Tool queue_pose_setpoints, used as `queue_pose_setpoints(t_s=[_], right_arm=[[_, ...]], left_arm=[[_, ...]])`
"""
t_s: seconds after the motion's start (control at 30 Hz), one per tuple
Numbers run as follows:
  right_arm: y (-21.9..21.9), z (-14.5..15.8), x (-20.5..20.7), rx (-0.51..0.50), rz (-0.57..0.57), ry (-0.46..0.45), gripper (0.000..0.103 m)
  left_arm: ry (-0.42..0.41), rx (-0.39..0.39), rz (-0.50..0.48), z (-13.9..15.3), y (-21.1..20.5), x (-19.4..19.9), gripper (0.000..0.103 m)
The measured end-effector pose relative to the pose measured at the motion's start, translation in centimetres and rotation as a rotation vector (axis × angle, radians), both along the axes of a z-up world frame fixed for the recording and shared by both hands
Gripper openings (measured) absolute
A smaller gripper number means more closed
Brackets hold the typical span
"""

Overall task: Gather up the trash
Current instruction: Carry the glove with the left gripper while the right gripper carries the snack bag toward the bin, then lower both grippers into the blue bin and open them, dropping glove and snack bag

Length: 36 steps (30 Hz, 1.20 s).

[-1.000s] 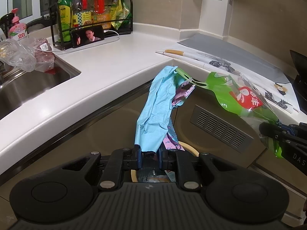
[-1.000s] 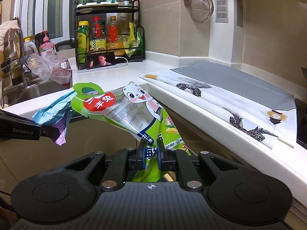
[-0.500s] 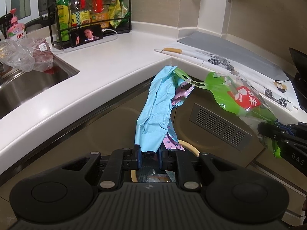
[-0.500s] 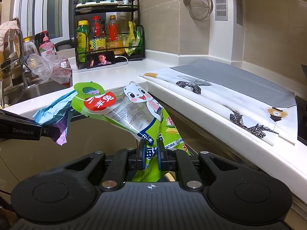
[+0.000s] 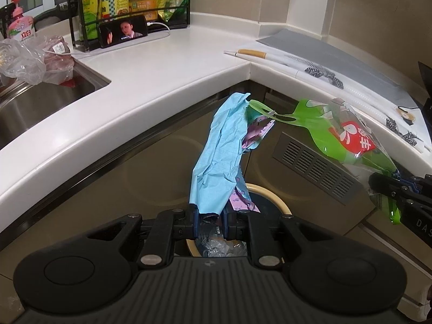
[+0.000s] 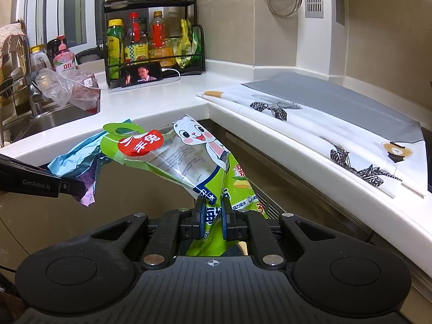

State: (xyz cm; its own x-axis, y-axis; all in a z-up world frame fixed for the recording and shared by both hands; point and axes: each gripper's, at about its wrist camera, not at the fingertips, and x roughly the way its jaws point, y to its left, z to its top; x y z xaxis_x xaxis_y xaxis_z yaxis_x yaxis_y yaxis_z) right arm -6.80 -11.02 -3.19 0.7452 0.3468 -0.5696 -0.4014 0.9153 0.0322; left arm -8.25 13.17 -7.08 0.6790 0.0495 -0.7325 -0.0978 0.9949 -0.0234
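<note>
Blue crumpled wrapper (image 5: 218, 159) front and centre, clenched at its lower end in the left tongs (image 5: 210, 222), its top rising up towards the edge of the white desk (image 5: 151, 62). Directly below those tongs sits the trash bin (image 5: 272, 193), cream rim showing, clear plastic litter inside it. So the wrapper hangs right over the bin's mouth, with a pink-and-purple scrap tucked behind it.

Over to the right tongs (image 6: 212, 220): they're clamped tight on a green snack bag (image 6: 175, 159), the one with the white cartoon rabbit and the red label. From the left wrist view that same green snack bag (image 5: 343, 137) stretches out just right of the bin, its hanger-hole tip touching the top of the blue wrapper. The right tongs (image 5: 399, 194) show there at the far right, well to the side of the bin.

From the right wrist view, the left tongs (image 6: 73, 187) poke in from the left edge, the blue wrapper (image 6: 75, 159) bunched beside the bag.

Up on the desk, well back from the bin: a phone (image 5: 123, 30) playing video against a black bottle rack (image 5: 129, 8), a steel sink (image 5: 35, 100) to the left with a clear plastic bag (image 5: 29, 59) on its rim, and a printed cloth (image 6: 324, 124) along the right wing.
</note>
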Motion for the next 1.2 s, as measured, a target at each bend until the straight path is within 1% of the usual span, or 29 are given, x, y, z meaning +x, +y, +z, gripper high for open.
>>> queue_pose_setpoints(t_s=[0.33, 0.63, 0.97, 1.2], right_arm=[[0.4, -2.3, 2.3, -0.010, -0.018, 0.067, 0.012], [0.3, -5.8, 5.2, -0.007, -0.044, 0.183, 0.012], [1.5, -9.8, 8.0, -0.063, -0.052, 0.272, 0.012], [2.4, -12.9, 10.2, -0.116, -0.052, 0.335, 0.013]], left_arm=[[0.064, -0.010, -0.009, -2.2, -0.1, 2.7, 0.017], [0.158, -0.023, -0.023, -5.8, -0.4, 6.0, 0.017], [0.228, 0.001, -0.028, -9.5, -1.2, 10.3, 0.017], [0.299, 0.020, -0.051, -13.0, -1.7, 12.4, 0.017]])
